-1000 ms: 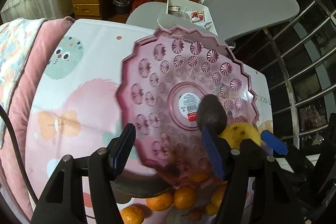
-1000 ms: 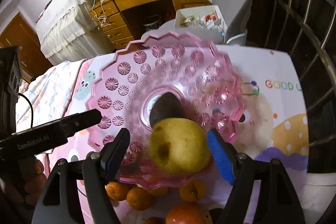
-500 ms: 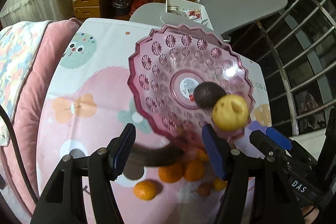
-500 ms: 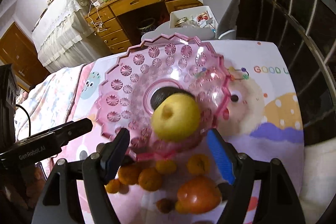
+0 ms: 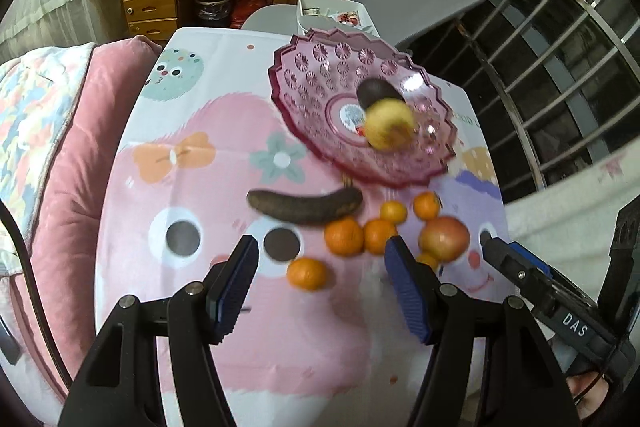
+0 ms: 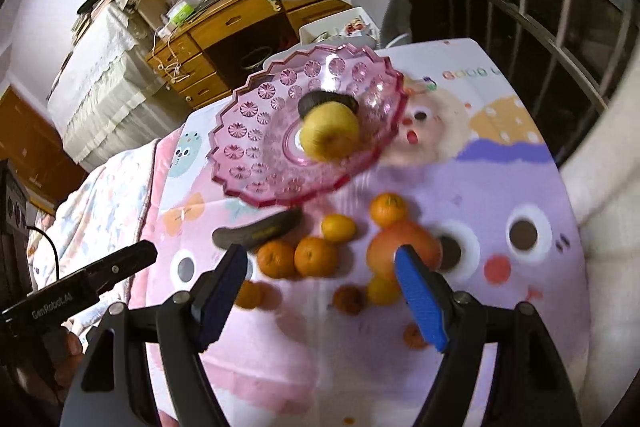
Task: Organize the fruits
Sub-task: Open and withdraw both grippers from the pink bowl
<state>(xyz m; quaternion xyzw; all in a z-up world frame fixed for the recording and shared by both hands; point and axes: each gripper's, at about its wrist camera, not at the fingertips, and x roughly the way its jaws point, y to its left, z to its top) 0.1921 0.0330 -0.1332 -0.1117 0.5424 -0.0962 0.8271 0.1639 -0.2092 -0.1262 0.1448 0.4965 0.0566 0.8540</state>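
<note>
Left wrist view, nearest first: the left tongs (image 5: 320, 283) stand about half open with nothing between their blue pads, hanging over a cartoon-printed cloth on the table (image 5: 192, 131). A second ago these tongs sat right up against the pink bowl; now they have drawn back and risen, so much more of the table shows. Just beyond the tips lies a loose orange (image 5: 307, 273), then a cluster of oranges (image 5: 360, 234), a reddish apple (image 5: 444, 238) and a dark, overripe banana (image 5: 306, 203). Farther on, tilted on the cloth, is the pink glass bowl (image 5: 316, 83), with a yellow pear (image 5: 389, 126) and a dark avocado-like fruit (image 5: 376, 91) resting inside it. At the right edge the right tongs' finger can be seen. Right wrist view: the right tongs (image 6: 318, 289) are also fairly wide and empty, likewise pulled back from the bowl, with the apple (image 6: 400, 246) and oranges (image 6: 298, 257) just past the tips. The pear, which was between these tongs a second ago, now lies in the bowl (image 6: 256, 131), so that fruit looks delivered. Judging by this, two fruits are placed, while the banana, apple and oranges wait on the table to be collected. A desk and grey chair lie beyond.
</note>
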